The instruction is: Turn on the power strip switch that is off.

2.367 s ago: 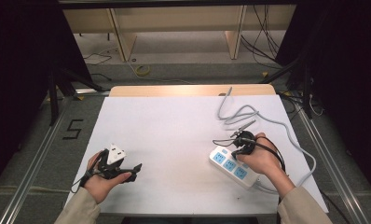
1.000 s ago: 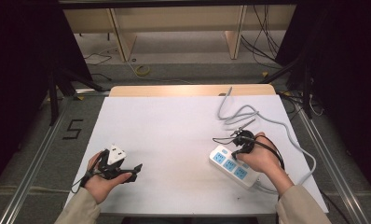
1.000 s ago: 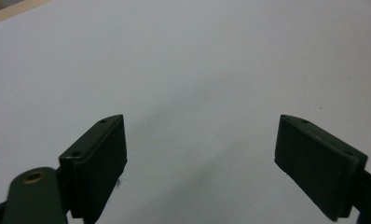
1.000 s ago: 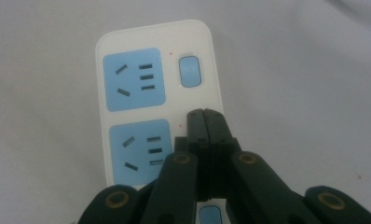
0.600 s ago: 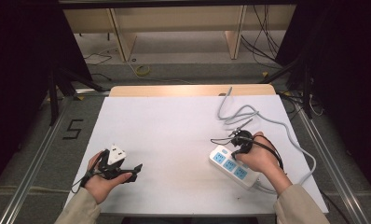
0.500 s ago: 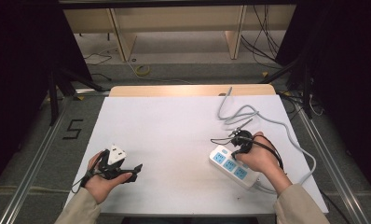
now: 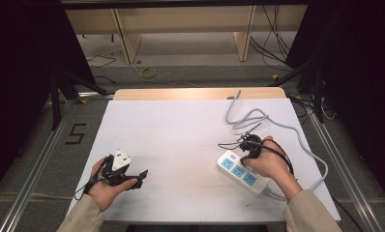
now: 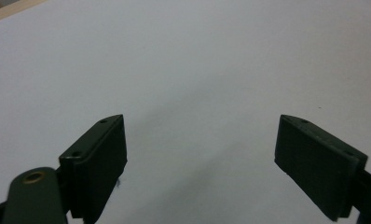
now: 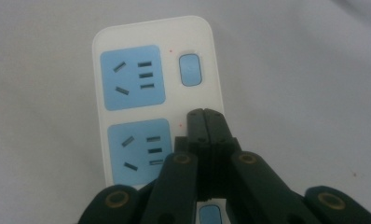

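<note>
White tabletop point(image 7: 181, 140), near right: white power strip point(image 9: 127, 37) with blue socket faces and blue switches; my right gripper point(image 9: 205, 122), jaws pressed together, over it. My left gripper point(image 8: 200, 154) gapes, empty.

power strip point(image 9: 155, 98): lower sockets hidden behind right tool point(image 9: 206, 122)
grey cable point(image 7: 277, 126): runs off bench's point(image 7: 181, 130) right edge

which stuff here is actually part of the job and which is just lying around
In the job:
- power strip, white with blue sockets, under the right gripper, whose jaws are shut over it beside a blue switch
- grey cable looped behind the strip

Lying about:
- left gripper, open over the bare white table
- wooden shelving and cables on the floor beyond
</note>
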`<state>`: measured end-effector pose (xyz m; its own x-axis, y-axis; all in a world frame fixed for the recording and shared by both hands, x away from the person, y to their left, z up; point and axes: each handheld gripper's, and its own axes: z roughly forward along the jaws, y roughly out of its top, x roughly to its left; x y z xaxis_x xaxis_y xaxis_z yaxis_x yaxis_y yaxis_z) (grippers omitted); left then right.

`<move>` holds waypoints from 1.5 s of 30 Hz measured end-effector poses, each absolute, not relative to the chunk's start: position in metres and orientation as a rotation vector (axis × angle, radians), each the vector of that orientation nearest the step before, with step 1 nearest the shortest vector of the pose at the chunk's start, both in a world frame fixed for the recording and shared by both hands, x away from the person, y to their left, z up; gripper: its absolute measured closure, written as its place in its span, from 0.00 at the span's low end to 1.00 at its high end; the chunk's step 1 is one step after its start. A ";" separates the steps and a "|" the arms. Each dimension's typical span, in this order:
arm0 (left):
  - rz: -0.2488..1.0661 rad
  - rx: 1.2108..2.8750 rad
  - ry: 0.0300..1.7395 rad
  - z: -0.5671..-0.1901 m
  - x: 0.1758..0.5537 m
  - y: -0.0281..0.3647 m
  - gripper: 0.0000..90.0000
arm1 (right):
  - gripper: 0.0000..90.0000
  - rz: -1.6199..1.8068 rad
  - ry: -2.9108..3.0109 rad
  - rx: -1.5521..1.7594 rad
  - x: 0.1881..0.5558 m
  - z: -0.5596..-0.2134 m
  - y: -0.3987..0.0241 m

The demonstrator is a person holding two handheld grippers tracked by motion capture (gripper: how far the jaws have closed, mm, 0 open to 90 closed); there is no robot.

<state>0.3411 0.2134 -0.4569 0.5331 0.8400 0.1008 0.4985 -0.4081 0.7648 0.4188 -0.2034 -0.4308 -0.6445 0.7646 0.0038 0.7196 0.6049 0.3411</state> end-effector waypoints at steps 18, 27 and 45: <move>0.632 2.079 1.079 -0.457 0.341 0.213 0.18 | 1.00 0.485 2.710 1.252 0.418 -0.431 -0.205; 0.632 2.075 1.079 -0.457 0.341 0.213 0.18 | 1.00 0.539 2.702 1.270 0.417 -0.432 -0.208; 0.631 2.075 1.078 -0.457 0.341 0.213 0.18 | 1.00 0.560 2.688 1.245 0.417 -0.430 -0.208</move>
